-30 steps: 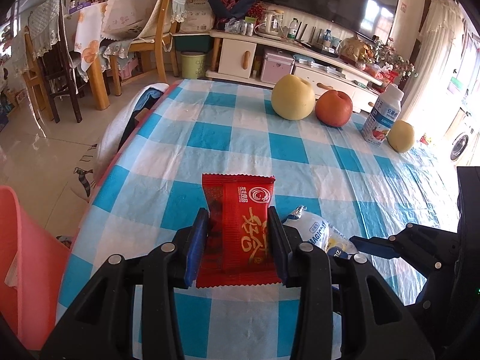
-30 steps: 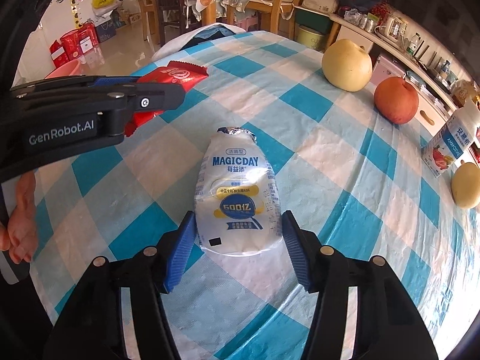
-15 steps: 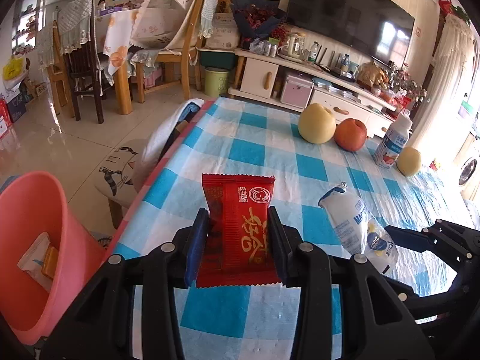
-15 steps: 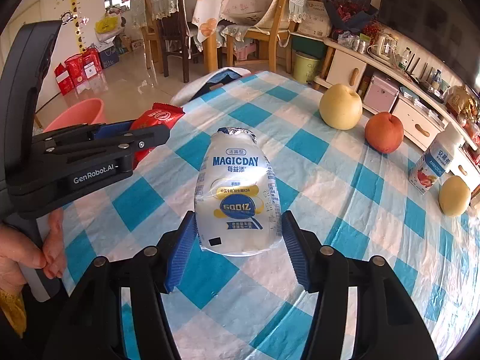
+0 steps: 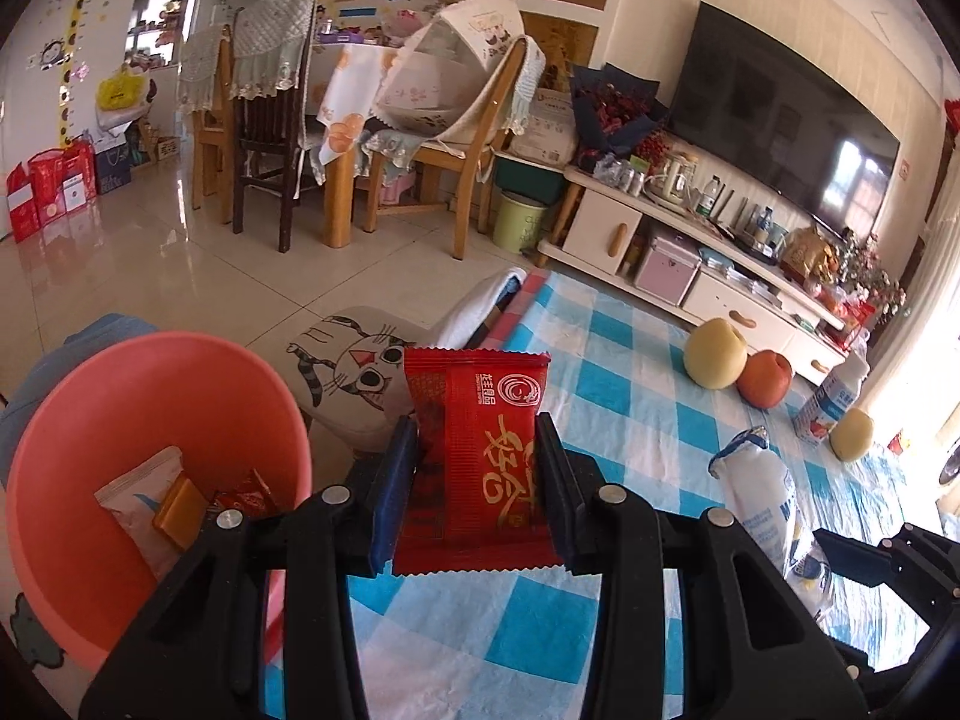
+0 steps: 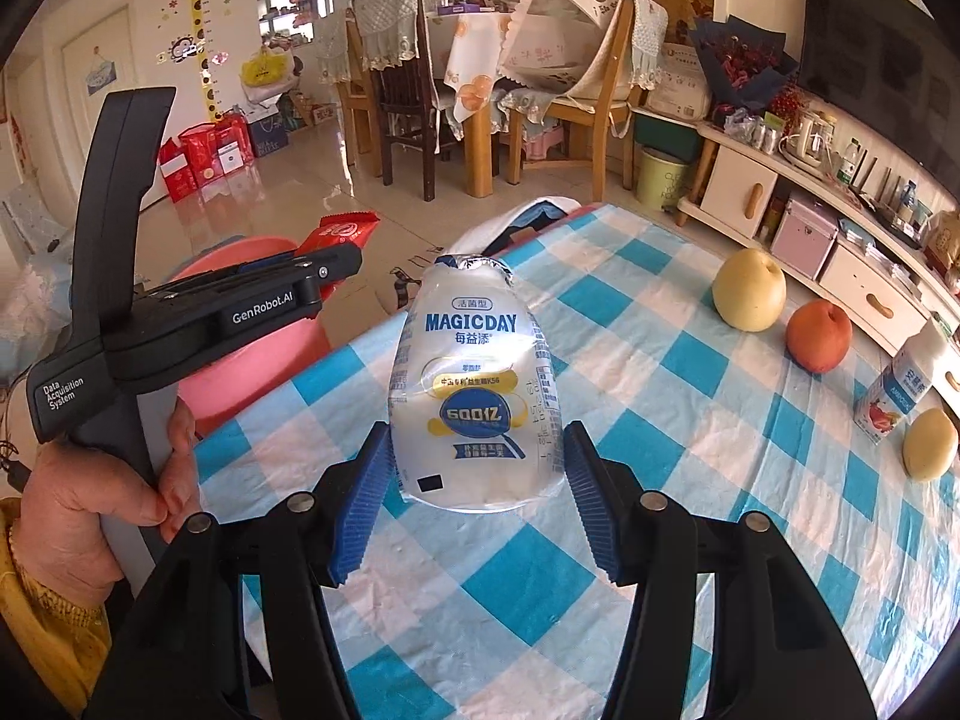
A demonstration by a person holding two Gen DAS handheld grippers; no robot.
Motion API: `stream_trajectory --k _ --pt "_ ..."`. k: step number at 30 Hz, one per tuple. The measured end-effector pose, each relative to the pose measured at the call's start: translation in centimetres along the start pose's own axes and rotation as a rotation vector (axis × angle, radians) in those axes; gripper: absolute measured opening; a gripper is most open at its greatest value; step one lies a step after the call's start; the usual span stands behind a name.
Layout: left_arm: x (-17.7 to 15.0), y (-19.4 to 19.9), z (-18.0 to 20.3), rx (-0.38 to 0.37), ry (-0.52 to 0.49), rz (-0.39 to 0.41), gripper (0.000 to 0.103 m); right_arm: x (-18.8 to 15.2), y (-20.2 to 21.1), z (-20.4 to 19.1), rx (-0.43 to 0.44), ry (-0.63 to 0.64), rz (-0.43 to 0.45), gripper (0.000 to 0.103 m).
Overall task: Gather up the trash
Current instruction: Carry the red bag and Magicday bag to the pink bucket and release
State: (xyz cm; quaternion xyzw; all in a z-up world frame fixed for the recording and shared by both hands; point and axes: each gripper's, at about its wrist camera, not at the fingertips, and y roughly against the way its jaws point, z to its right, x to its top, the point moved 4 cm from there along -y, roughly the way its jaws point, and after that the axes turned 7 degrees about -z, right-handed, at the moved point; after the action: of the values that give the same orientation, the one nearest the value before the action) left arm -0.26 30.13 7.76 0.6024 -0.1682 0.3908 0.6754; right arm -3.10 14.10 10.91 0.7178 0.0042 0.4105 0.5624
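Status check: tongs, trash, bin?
Left tongs shut on red snack wrapper. Right tongs shut on white MAGICDAY pouch. Pink plastic bin nearby, unobstructed.

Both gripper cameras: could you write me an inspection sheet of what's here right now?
Surface: table with blue-and-white checked cloth.
Job's things: red snack wrapper; white MAGICDAY pouch; pink bin beside the table, trash inside.
Clutter: two pears, an apple, a milk carton.
Grippers: left gripper shut on the wrapper; right gripper shut on the pouch.
Cables: nothing seen.
Surroundings: dining chairs, TV, cabinet, tiled floor.
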Motion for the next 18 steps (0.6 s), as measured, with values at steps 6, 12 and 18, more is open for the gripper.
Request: stream_trajectory --k 6,12,18 --pt "0.8 0.8 -3.4 0.029 0.092 0.030 0.041 1.4 -0.4 -2.3 0.024 0.031 0.009 0.059" --pt "1.3 1.5 -6.2 0.061 0.166 0.053 0.041 3.1 -1.2 -4.6 0.040 0.076 0.015 0.059" --pt "1.7 2.1 -9.4 0.089 0.269 0.079 0.041 5.1 -2.3 -7.3 0.058 0.115 0.016 0.059"
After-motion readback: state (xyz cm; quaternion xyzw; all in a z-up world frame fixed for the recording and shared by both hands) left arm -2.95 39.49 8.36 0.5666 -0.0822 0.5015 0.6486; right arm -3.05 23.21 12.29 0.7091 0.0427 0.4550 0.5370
